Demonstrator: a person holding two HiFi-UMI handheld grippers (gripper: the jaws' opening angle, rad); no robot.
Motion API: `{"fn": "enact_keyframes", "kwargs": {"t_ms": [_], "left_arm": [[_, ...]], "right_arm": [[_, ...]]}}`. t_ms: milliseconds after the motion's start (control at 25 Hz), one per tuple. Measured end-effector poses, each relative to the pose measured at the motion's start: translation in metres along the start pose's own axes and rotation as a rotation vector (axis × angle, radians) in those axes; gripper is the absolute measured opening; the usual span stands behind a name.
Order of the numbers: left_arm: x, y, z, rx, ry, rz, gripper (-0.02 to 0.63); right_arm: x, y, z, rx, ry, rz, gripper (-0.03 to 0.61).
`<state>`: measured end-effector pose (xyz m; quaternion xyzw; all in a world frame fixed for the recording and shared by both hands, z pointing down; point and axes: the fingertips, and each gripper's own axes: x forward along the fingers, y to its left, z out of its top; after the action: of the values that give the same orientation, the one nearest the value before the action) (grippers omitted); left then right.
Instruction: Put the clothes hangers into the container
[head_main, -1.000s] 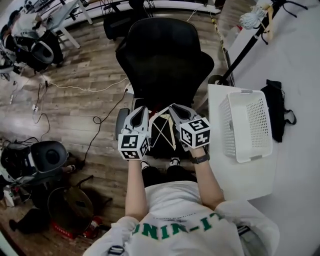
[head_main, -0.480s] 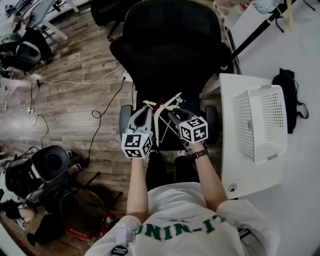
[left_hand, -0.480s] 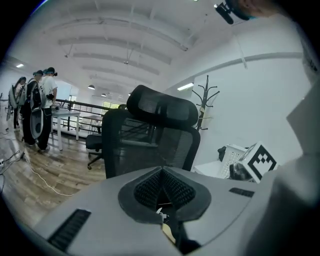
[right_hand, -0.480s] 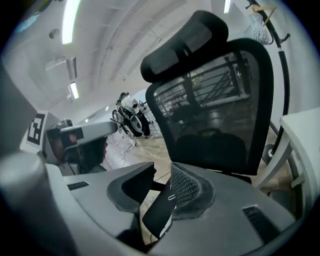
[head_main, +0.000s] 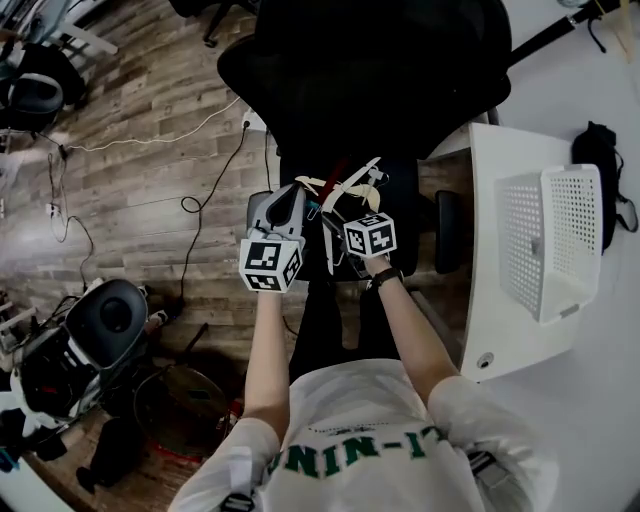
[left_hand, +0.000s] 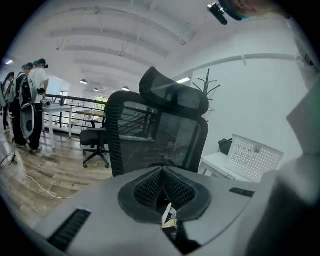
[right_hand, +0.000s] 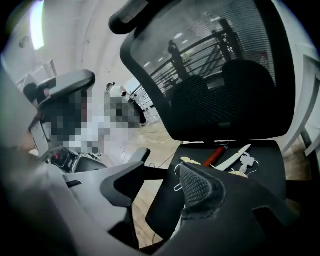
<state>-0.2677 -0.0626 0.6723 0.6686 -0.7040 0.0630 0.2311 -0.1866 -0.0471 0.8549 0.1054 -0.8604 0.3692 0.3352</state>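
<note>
**Head view:** The left gripper (head_main: 290, 205) and the right gripper (head_main: 338, 215) are side by side in the middle of the frame, over the seat of a black chair (head_main: 380, 80). The clothes hangers (head_main: 345, 185) lie in a small heap on that seat, just above the grippers. The container (head_main: 522, 240), a white basket full of holes, sits at the right on a white counter (head_main: 490, 300), well apart from the hangers. A black bag (head_main: 603, 165) lies at the right edge. A wood floor (head_main: 150, 170) with a thin cable (head_main: 215, 190) fills the left side.

**Left gripper view:** The jaws are pressed together on a small pale bit of a hanger (left_hand: 169, 220). The chair back stands in the middle. The basket is at the right. People stand by a table at the far left, under a white ceiling with lamps.

**Right gripper view:** The jaws stand apart and have just been opening. Nothing is between them. Pale hangers and a red one lie on the seat at the middle right, past the jaws.
</note>
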Motion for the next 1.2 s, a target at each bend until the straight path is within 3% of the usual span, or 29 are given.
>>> {"fn": "enact_keyframes", "kwargs": {"t_ms": [200, 400, 880, 960, 1040, 1200], "left_arm": [[0.028, 0.042, -0.012, -0.046, 0.038, 0.014, 0.015], [0.042, 0.061, -0.023, -0.038, 0.051, 0.012, 0.015], [0.039, 0.08, -0.033, -0.051, 0.033, 0.02, 0.015], [0.04, 0.078, -0.036, -0.053, 0.032, 0.019, 0.015], [0.041, 0.078, -0.034, -0.05, 0.026, 0.019, 0.015], [0.044, 0.079, -0.035, -0.058, 0.024, 0.018, 0.015]], "right_arm": [[0.073, -0.019, -0.02, -0.171, 0.125, -0.012, 0.219], [0.129, -0.048, -0.043, -0.263, 0.211, -0.038, 0.221], [0.182, -0.065, -0.083, -0.461, 0.345, -0.101, 0.216], [0.181, -0.072, -0.087, -0.483, 0.358, -0.13, 0.196], [0.181, -0.078, -0.087, -0.509, 0.354, -0.159, 0.137], [0.181, -0.079, -0.088, -0.515, 0.348, -0.16, 0.097]]}}
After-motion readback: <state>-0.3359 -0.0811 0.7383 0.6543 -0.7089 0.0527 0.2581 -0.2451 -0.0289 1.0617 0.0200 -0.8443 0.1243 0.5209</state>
